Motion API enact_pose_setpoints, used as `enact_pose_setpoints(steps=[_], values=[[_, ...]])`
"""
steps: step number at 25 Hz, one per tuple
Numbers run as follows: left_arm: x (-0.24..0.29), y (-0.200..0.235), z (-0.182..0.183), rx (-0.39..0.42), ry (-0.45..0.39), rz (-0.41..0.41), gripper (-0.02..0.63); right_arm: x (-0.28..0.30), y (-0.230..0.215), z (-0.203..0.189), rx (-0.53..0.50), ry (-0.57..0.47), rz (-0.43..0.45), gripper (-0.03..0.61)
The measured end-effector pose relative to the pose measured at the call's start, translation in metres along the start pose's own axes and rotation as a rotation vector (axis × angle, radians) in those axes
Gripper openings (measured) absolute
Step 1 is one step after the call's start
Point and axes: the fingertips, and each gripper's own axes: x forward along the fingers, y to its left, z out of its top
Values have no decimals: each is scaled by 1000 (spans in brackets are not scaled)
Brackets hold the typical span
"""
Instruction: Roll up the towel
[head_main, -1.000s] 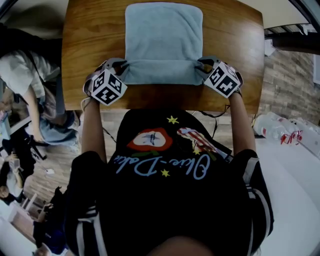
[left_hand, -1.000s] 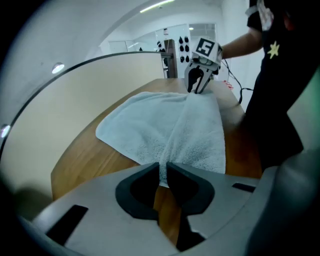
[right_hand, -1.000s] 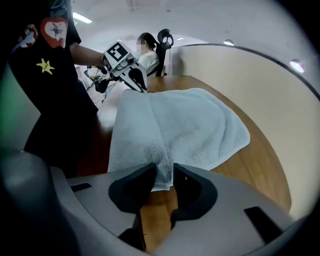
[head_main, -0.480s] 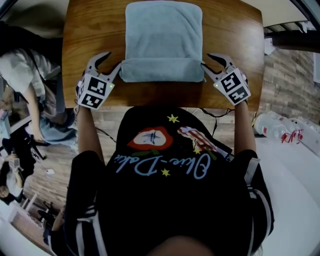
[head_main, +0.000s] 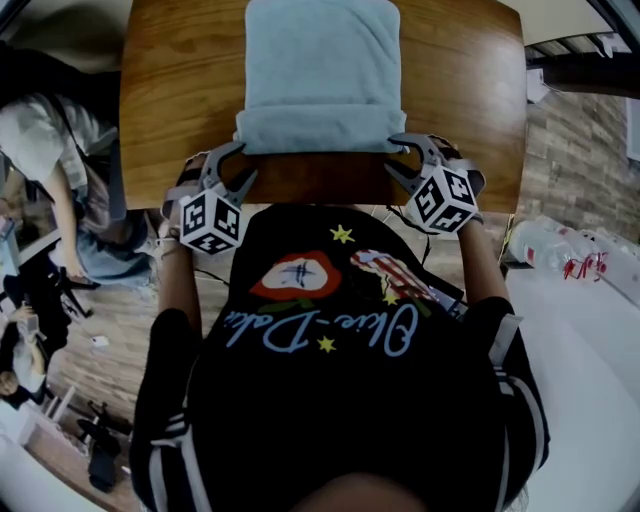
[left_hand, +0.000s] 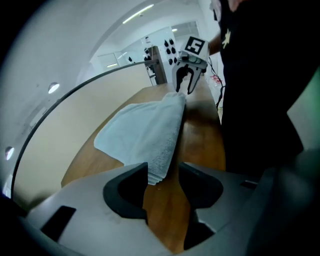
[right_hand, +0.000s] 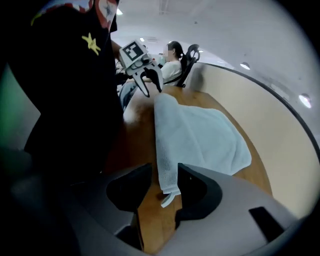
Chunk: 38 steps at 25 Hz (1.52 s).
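Wooden table (head_main: 175, 90) is bearing a pale blue towel (head_main: 320, 60), its rolled near edge lying unpinched between the spread, just-opening jaws of left gripper (head_main: 233, 165) and right gripper (head_main: 397, 157).

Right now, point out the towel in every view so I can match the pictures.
Head view: towel at top centre, its folded edge lowest in the picture.
Left gripper view: towel at centre, folded edge rising from the bottom middle, flat part spreading left.
Right gripper view: towel at centre, folded edge rising from the bottom middle, flat part spreading right.
Shared landmark: the wooden table beneath it.
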Motion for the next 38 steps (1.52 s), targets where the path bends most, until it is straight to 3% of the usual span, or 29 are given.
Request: enact_pose_setpoints(steps=[5,8,10,13,19,25,30,38], values=[[27,0,-7,111,85,7,167,22,3,-17,-137,112,4,141],[35,9,-7,197,133,33,141,30,-3,-22,-151,128,3,140],[37,12,-5,206,134,26,130,31,-5,-22,-148,127,8,127],[32,12,-5,185,114,10,81,29,-6,-18,-113,103,33,62],[14,-2,-3,149,88,-59,61,6,7,-9,3,18,125,44],[-15,-34,-5,107,70,-221,61,-17,37,1,89,-34,273,45],[-29,-48,-8,4,84,-355,61,-29,47,7,245,-90,405,44],[-22,-10,0,-100,76,-403,61,-25,7,10,419,-161,419,44]])
